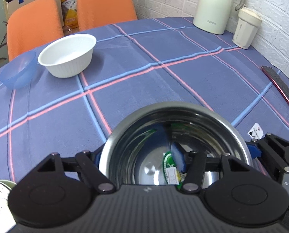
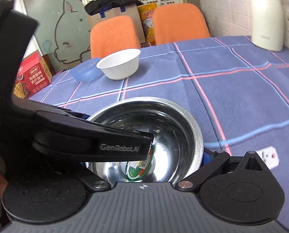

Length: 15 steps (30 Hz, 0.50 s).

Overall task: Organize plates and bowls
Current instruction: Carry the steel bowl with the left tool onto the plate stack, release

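Shiny steel bowl (image 1: 175, 143) between both grippers

"SUPOR" marks the pale jug (image 1: 214, 5); "GenRobot.AI" the left gripper (image 2: 123, 145). Left gripper clamps the bowl's rim; right gripper (image 2: 144, 167) spreads wide around it.

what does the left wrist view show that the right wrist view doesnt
Only the left wrist view shows the phone at the table's right edge and the whole lidded cup. Only the right wrist view shows the red snack box, the cat drawing and the left gripper's body crossing the frame. Both show the steel bowl, white bowl, blue bowl, kettle and orange chairs.
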Tool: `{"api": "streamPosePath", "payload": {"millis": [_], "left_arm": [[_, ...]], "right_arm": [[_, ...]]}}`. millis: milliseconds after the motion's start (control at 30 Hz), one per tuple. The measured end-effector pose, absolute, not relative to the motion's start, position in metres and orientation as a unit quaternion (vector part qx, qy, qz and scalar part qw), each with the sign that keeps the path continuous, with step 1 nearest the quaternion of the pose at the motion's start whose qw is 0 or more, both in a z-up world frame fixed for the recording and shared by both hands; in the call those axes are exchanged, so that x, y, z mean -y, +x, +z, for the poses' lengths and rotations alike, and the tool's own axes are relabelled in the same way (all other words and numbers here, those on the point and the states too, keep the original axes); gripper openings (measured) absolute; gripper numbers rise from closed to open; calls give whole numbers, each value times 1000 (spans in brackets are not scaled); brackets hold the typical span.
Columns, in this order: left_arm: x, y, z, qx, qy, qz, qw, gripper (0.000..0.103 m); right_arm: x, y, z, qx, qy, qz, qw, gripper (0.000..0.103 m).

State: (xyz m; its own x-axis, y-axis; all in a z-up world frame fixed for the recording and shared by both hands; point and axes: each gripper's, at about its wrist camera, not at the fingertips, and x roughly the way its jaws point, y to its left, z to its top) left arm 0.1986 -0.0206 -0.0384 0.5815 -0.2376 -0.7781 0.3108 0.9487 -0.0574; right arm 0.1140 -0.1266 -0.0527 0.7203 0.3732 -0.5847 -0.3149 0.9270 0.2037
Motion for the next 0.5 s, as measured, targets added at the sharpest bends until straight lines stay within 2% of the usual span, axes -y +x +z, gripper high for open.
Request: {"api": "streamPosePath", "payload": {"millis": [133,367,500], "left_arm": [[16,197,-29,-409,39,-159,898,72],[-14,187,13,-365,20,-132,921,73],[-41,176,32,-350,-2,-108,931,73]], "right_arm": [[142,113,-44,-311,59,184,931,88],[188,98,-31,-274,98,121,949,88],[207,98,-34,-283,137,78,946,88]]}}
